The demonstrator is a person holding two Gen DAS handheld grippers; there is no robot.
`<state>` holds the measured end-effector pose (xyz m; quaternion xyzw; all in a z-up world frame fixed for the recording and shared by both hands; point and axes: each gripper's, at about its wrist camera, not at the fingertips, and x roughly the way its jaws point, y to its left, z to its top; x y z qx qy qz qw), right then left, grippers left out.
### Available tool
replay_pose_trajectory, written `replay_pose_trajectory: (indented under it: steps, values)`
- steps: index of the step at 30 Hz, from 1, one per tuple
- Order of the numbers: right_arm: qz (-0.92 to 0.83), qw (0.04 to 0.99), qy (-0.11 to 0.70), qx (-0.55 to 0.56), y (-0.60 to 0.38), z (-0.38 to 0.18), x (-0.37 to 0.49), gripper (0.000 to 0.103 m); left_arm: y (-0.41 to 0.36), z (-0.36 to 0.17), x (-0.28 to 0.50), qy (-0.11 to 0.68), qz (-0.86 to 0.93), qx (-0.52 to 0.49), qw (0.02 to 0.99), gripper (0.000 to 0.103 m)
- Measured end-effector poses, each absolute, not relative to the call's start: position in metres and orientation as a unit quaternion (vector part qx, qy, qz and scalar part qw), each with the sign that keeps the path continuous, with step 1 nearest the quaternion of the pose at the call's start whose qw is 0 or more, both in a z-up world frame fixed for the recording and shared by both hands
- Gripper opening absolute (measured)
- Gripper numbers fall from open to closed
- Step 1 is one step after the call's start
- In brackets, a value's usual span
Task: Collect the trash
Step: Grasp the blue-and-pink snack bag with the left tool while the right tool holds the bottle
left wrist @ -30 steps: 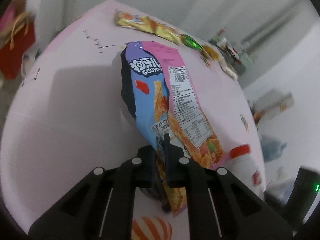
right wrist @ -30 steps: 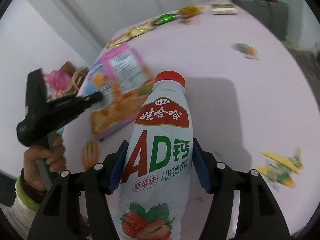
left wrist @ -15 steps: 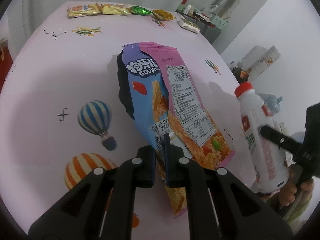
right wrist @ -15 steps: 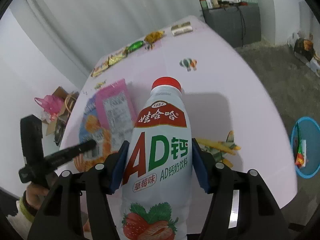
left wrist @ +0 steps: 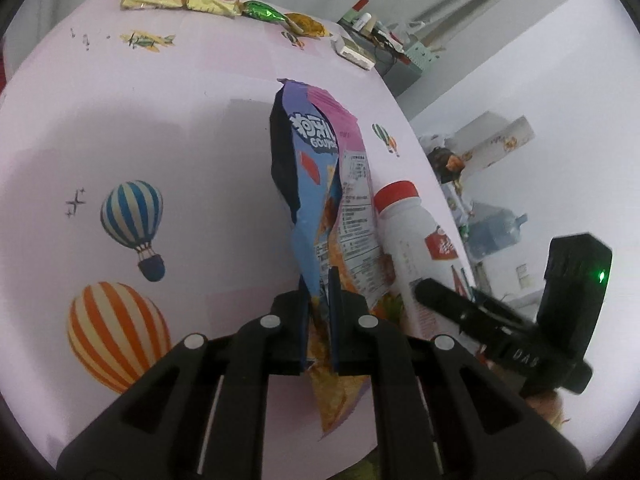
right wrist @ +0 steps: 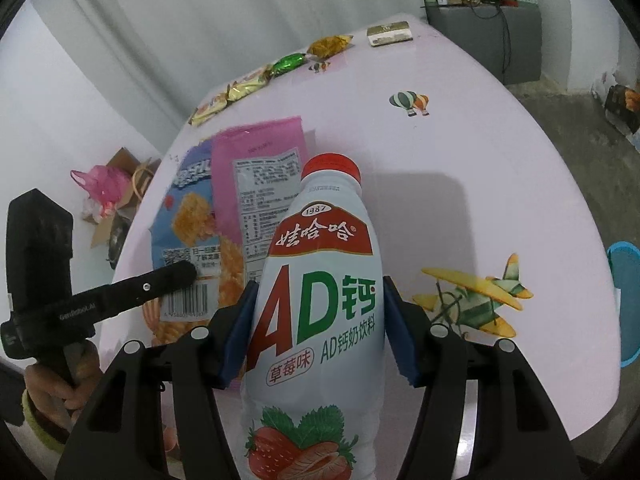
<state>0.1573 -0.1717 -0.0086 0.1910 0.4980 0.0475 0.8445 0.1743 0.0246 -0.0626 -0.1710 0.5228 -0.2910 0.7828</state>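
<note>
At frame centre, the left tool (left wrist: 319, 312) pinches a snack bag (left wrist: 320, 200) by its edge and could lose it, while the right tool (right wrist: 316, 334) grips a bottle (right wrist: 320, 300) above the pink surface (right wrist: 480, 160).

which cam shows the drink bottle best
The right wrist view: the drink bottle fills the centre, label facing the camera, clamped in the right gripper. The left wrist view catches only its red cap and plain side, half hidden behind the snack bag.

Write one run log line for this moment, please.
left gripper: shut on snack bag | right gripper: shut on milk bottle | both above table
</note>
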Motion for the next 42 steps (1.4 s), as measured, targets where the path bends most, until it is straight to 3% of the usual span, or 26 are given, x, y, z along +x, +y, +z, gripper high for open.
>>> replay_pose_trajectory:
  steps: [4,13,25,32,42]
  values:
    - [0.046,0.845,0.498,0.188,-0.171,-0.009,0.158,0.058,0.026,-0.067,0.177,0.528,-0.288,-0.204,0.773,0.007]
    - [0.049,0.844,0.497,0.197,-0.174,-0.01,0.159,0.058,0.022,-0.073,0.175,0.533,-0.281,-0.22,0.767,0.025]
    - [0.051,0.841,0.494,0.216,-0.177,-0.011,0.158,0.058,0.007,-0.079,0.171,0.537,-0.266,-0.169,0.783,0.025]
    - [0.041,0.837,0.493,0.234,-0.186,-0.011,0.155,0.058,-0.003,-0.077,0.166,0.52,-0.264,-0.119,0.803,0.014]
    - [0.034,0.825,0.51,0.242,-0.189,-0.009,0.156,0.059,-0.012,-0.069,0.16,0.5,-0.266,-0.075,0.821,0.012]
